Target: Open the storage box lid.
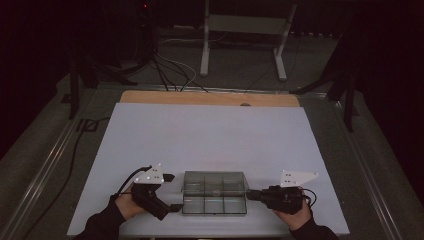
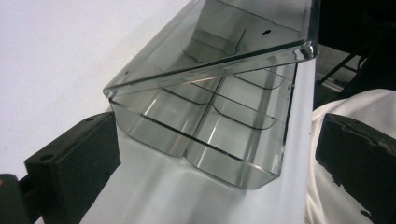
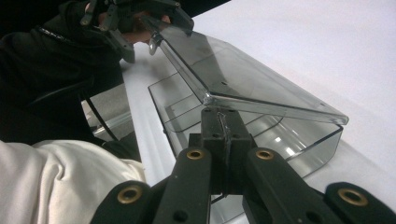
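Note:
A clear plastic compartment box (image 1: 214, 192) sits near the front edge of the white sheet (image 1: 210, 135). Its hinged lid (image 2: 224, 37) stands partly raised over the divided base (image 2: 205, 140). My left gripper (image 1: 172, 192) is open at the box's left end, one jaw on each side of that end and neither touching it. My right gripper (image 1: 251, 195) is shut at the box's right end. In the right gripper view its joined tips (image 3: 222, 116) meet the near corner of the raised lid (image 3: 243, 70), just above the base (image 3: 299, 144). The left gripper (image 3: 152, 32) shows beyond the lid's far end.
The sheet covers a wooden tabletop whose far edge (image 1: 210, 97) is bare. A metal stand (image 1: 245, 25) and cables (image 1: 165, 70) are on the floor behind. White cloth (image 2: 355, 107) lies beyond the table's front edge, close to both hands.

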Demonstrator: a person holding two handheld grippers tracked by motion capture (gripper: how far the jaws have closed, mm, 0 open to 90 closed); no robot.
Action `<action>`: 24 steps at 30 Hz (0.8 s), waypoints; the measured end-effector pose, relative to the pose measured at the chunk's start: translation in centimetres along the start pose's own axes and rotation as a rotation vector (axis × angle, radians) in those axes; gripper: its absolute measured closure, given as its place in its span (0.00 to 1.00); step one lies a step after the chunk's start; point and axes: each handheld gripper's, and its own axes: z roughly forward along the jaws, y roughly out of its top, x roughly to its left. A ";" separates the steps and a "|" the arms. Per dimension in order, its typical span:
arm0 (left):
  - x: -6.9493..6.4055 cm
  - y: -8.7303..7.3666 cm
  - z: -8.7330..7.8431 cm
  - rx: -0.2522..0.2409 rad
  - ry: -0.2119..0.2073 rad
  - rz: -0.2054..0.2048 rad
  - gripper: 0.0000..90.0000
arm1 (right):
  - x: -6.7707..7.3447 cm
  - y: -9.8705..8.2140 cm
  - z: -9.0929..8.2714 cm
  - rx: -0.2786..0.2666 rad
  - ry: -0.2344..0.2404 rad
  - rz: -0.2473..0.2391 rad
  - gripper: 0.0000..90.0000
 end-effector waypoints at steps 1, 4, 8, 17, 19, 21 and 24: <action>0.1 0.0 0.1 -0.008 0.008 0.015 0.01 | 0.0 0.1 0.0 -0.004 -0.002 0.000 1.00; 0.3 -0.1 0.2 -0.077 0.027 0.095 0.01 | -0.1 0.3 0.0 -0.010 -0.007 -0.001 1.00; 0.7 0.0 0.3 -0.096 0.029 0.115 0.02 | -0.2 0.5 -0.1 -0.018 -0.009 0.005 1.00; 1.2 0.3 0.7 -0.076 0.044 0.117 0.02 | -0.4 1.0 -0.1 -0.030 -0.018 0.004 1.00; 1.3 0.4 0.8 -0.084 0.046 0.115 0.02 | -0.5 1.1 -0.1 -0.033 -0.021 0.004 1.00; 1.3 0.5 0.8 -0.089 0.065 0.124 0.07 | -0.5 1.2 -0.1 -0.034 -0.023 0.003 1.00; 1.7 0.5 0.8 -0.104 0.083 0.119 0.16 | -0.6 1.3 -0.1 -0.036 -0.025 0.005 1.00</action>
